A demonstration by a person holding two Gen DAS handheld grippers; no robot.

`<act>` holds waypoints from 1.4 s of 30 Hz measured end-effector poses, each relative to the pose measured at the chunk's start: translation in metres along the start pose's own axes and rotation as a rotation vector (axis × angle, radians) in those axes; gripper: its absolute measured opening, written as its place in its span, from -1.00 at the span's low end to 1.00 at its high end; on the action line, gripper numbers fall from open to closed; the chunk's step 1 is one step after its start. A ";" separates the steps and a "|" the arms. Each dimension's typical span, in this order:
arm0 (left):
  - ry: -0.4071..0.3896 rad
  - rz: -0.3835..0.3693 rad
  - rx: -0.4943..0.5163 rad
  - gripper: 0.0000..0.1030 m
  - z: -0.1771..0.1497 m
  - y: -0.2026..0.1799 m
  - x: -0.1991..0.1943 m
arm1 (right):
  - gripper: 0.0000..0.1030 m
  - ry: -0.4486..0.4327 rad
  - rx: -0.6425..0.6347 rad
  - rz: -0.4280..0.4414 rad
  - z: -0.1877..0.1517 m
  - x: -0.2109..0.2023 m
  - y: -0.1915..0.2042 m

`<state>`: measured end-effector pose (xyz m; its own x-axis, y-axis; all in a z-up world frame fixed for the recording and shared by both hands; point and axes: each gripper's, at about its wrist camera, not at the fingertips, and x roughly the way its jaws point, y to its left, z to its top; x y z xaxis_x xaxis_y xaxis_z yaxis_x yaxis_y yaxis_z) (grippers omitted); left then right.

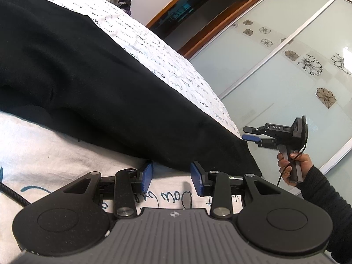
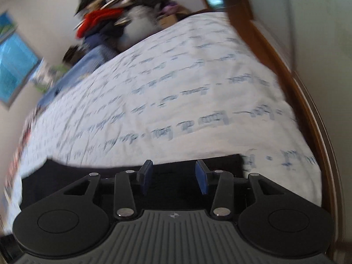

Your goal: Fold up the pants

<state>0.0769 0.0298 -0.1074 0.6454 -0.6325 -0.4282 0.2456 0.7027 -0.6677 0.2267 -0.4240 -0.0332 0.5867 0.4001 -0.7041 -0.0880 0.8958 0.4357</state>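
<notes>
Black pants (image 1: 92, 83) lie spread on a white bed cover with blue script (image 1: 167, 66). My left gripper (image 1: 172, 179) is open and empty, just in front of the pants' near edge, not touching. My right gripper (image 1: 249, 133) shows in the left wrist view, held by a hand beside the pants' corner, open. In the right wrist view the right gripper (image 2: 173, 177) is open above the pants' edge (image 2: 88, 176), with nothing between its blue pads. That view is motion-blurred.
A wardrobe with frosted sliding doors and flower prints (image 1: 286, 55) stands beyond the bed. A pile of clothes (image 2: 114, 19) sits at the far end of the bed. A wooden bed frame (image 2: 308, 101) runs along the right side.
</notes>
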 end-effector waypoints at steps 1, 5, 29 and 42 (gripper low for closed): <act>-0.001 0.002 0.003 -0.14 0.000 -0.001 0.000 | -0.18 0.026 -0.085 -0.006 -0.001 0.005 0.016; -0.003 0.008 0.007 -0.14 -0.001 -0.003 0.001 | -0.18 0.164 -0.365 -0.023 -0.008 0.037 0.067; -0.006 -0.013 -0.012 -0.12 -0.002 0.006 -0.003 | -0.65 0.326 -1.027 -0.142 -0.053 0.096 0.171; -0.006 0.019 0.021 0.11 -0.001 -0.003 -0.006 | -0.91 0.335 -1.030 -0.124 -0.037 0.099 0.176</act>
<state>0.0711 0.0314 -0.1035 0.6547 -0.6168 -0.4369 0.2480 0.7213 -0.6467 0.2396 -0.2198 -0.0473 0.4029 0.1881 -0.8957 -0.7671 0.6032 -0.2184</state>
